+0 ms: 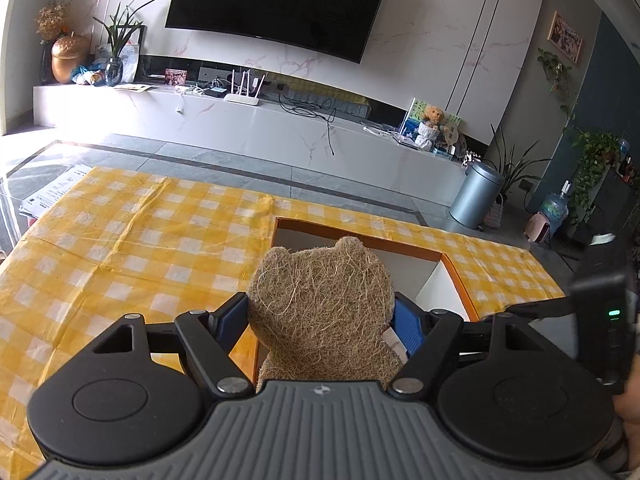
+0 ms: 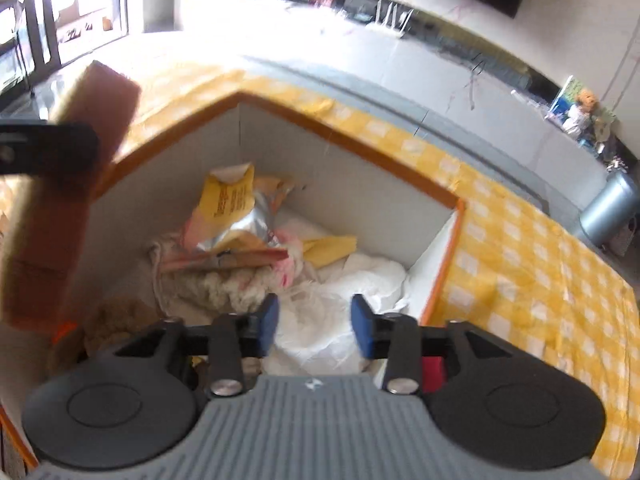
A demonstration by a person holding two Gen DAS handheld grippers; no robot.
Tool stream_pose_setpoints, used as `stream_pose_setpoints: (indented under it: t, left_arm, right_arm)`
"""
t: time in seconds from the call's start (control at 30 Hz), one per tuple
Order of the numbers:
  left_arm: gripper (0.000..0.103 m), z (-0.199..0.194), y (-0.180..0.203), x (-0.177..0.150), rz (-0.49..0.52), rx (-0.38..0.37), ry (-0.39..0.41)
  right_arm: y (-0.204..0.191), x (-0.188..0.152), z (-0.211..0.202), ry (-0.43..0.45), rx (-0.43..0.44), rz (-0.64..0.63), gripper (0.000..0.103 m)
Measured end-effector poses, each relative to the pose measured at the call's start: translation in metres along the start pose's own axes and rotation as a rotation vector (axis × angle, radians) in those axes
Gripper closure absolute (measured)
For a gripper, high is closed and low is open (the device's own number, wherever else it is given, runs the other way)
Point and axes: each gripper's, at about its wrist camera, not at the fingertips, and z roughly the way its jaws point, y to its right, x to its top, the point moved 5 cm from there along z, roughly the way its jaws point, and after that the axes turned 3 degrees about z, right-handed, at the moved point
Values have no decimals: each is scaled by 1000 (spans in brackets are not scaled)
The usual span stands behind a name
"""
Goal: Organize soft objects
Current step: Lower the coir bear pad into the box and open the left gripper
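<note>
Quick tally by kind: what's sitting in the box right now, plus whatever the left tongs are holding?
Fibre bear, in the left tongs: 1
Crumpled yellow packet: 1
White bag: 1
Cream knit piece: 1
Brown fuzzy lump: 1
Total: 5 that I can tell apart; the pile may hide more.

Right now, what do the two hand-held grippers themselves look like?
Both look alike. The left hand-held gripper and right hand-held gripper each have a ribbed grey body with a small emblem, two round black discs at the sides, black linkage arms with silver pivot screws, and blue pads on the fingers. A black part with a green light shows beside the left one. No cables or sleeves show.
</note>
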Motion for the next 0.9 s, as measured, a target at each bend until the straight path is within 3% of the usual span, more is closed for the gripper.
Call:
stream_pose_setpoints:
  t: [0.1,0.27,0.47,0.73,0.83,0.9]
  left_arm:
    - [16,6,9,-4,32,7,-11]
    - [16,22,21,-14,93,37,-49]
    - [16,45,28,-24,160,114,-108]
    - [16,62,37,-33,268,226,-114]
    - [13,53,43,-34,292,222,-92]
    - [10,46,40,-31,248,177,-110]
  right_arm:
    - [12,3,-41,141,3,37,53]
    - [21,1,-70,236,-2,114,52]
    - [26,-14,-67,223,86,152,52]
    - [24,-15,-54,201,90,164,52]
    - [23,-19,-56,199,86,162,52]
    - [24,-19,-55,200,84,163,52]
